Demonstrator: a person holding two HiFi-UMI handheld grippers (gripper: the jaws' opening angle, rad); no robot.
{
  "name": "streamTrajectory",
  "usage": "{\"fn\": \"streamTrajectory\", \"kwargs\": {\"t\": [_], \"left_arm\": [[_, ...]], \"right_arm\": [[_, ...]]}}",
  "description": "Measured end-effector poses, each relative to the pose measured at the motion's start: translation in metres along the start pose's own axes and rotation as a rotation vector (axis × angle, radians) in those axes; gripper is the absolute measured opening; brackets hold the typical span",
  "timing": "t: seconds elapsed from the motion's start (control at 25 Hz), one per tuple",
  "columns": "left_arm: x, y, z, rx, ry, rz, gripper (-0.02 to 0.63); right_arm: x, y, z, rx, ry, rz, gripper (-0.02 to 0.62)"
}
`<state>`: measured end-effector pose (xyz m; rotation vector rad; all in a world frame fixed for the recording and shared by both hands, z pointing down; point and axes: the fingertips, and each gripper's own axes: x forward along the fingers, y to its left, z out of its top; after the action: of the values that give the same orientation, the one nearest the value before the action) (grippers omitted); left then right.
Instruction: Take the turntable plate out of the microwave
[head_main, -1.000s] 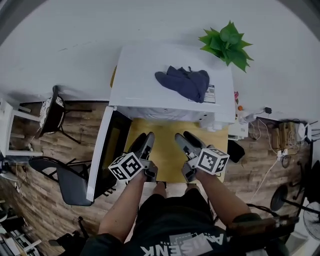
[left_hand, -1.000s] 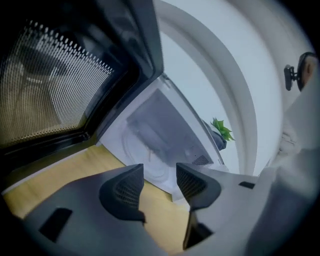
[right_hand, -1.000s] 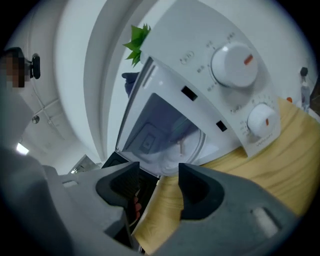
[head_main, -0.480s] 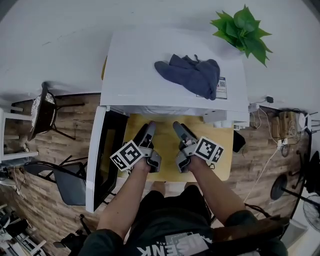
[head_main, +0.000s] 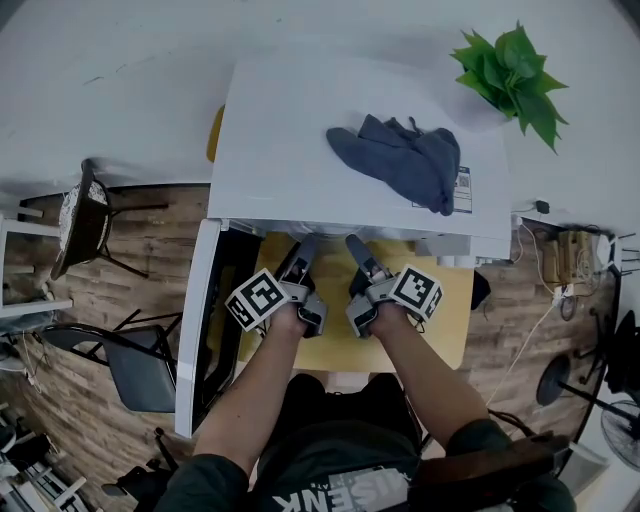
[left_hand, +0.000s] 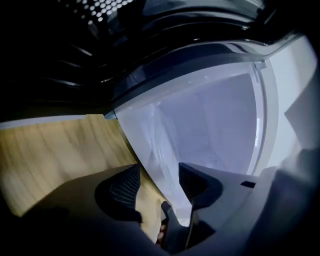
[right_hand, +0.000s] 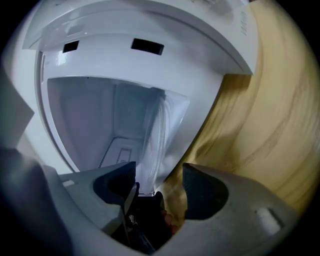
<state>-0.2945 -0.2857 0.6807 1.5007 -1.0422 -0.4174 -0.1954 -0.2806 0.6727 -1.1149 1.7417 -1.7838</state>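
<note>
Left tool (left_hand: 159, 176) and right tool (right_hand: 156, 181) have just been opening wide; the turntable plate (right_hand: 154, 140) sits inside the microwave (head_main: 300, 150), its near rim between both pairs of jaws, unpinched. It looks like clear glass, so likely stiff, weighty, slick and breakable. Best gripped at that rim and kept level.

Head view steeply down over microwave (head_main: 280, 140), both gripper views close, facing its shared cavity (left_hand: 215, 115)

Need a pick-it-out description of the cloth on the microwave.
Find the white microwave on the yellow table, its door swung open. On its flat top, right of centre, lies a crumpled dark blue cloth. It is the only dark, soft thing up there; the green plant stands past the corner.
</note>
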Motion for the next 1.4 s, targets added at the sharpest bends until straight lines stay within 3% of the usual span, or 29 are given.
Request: {"fn": "streamTrajectory", "kwargs": {"t": [0.24, 0.52, 0.64, 0.88, 1.0, 1.12, 1.2, 1.4], "left_arm": [[0.014, 0.001, -0.002, -0.017, 0.021, -0.007, 0.225], [0.026, 0.004, -0.004, -0.026, 0.009, 0.019, 0.225], [0.028, 0.006, -0.001, -0.039, -0.002, 0.021, 0.225], [0.026, 0.005, -0.004, -0.037, 0.013, 0.018, 0.218], [0.023, 0.003, -0.007, -0.021, 0.019, 0.017, 0.192], [0.02, 0.003, -0.006, -0.02, 0.009, 0.017, 0.183], [0.017, 0.004, -0.005, -0.035, -0.007, 0.01, 0.179], [0.015, 0.0, -0.007, -0.06, -0.023, -0.033, 0.175]], "right_arm": [[0.018, 0.0, 0.007, 0.047, 0.003, 0.031, 0.276], [0.025, -0.01, 0.011, 0.129, -0.039, -0.05, 0.275], [0.025, -0.014, 0.012, 0.141, -0.039, -0.073, 0.217], [0.021, -0.017, 0.011, 0.214, -0.007, -0.05, 0.195], [0.02, -0.012, 0.01, 0.213, -0.004, -0.007, 0.184], [0.017, -0.002, 0.006, 0.189, 0.012, 0.015, 0.083], [0.016, 0.001, 0.004, 0.185, 0.022, 0.023, 0.066], [0.008, 0.007, 0.001, 0.177, 0.02, 0.138, 0.052]]}}
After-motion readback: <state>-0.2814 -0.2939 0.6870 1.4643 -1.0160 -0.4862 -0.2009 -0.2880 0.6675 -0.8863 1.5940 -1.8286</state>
